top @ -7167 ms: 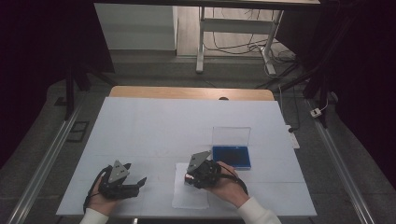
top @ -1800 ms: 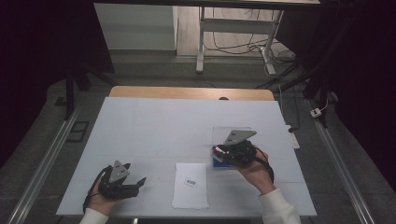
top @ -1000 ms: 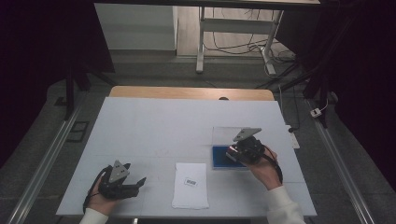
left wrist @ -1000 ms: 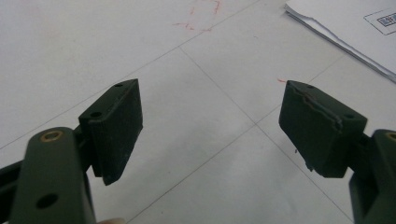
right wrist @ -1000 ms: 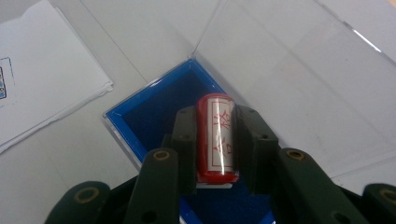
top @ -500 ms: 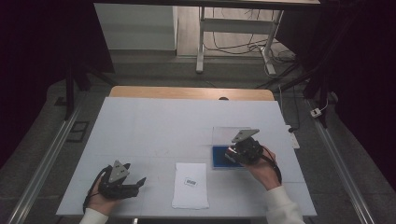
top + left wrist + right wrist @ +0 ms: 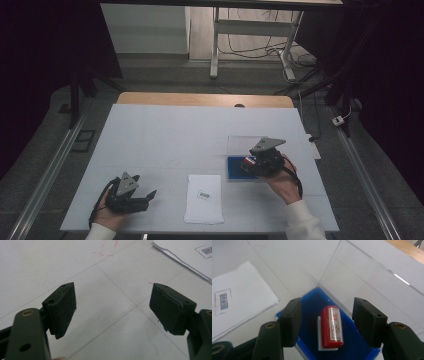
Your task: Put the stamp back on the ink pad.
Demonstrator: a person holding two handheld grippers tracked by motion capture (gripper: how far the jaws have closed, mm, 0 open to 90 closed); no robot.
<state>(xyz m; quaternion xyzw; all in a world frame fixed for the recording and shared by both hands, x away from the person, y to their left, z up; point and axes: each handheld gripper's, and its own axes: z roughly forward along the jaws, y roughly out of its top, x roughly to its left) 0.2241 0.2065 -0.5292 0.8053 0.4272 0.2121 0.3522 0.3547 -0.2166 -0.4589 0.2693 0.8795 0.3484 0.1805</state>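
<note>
A red cylindrical stamp (image 7: 332,326) with a white base lies on its side in a shallow blue box (image 7: 312,302). The box's clear lid (image 7: 372,280) stands open behind it. My right gripper (image 7: 327,308) hovers over the box, open, with a jaw on each side of the stamp and a gap at both. In the high view this gripper (image 7: 248,164) sits above the blue box (image 7: 235,171) at the table's right. My left gripper (image 7: 149,198) rests open near the front left, and its own view (image 7: 112,305) shows nothing between the jaws.
A white paper sheet (image 7: 204,200) with a small printed label (image 7: 204,195) lies at the front middle, between the two hands. Its corner (image 7: 190,257) lies just beyond the left gripper. The white table (image 7: 170,135) ends in a wooden strip (image 7: 200,99) at the far edge.
My right gripper has gone from the paper sheet rightward to the blue box and has stayed there for the last second. The left gripper has not moved.
</note>
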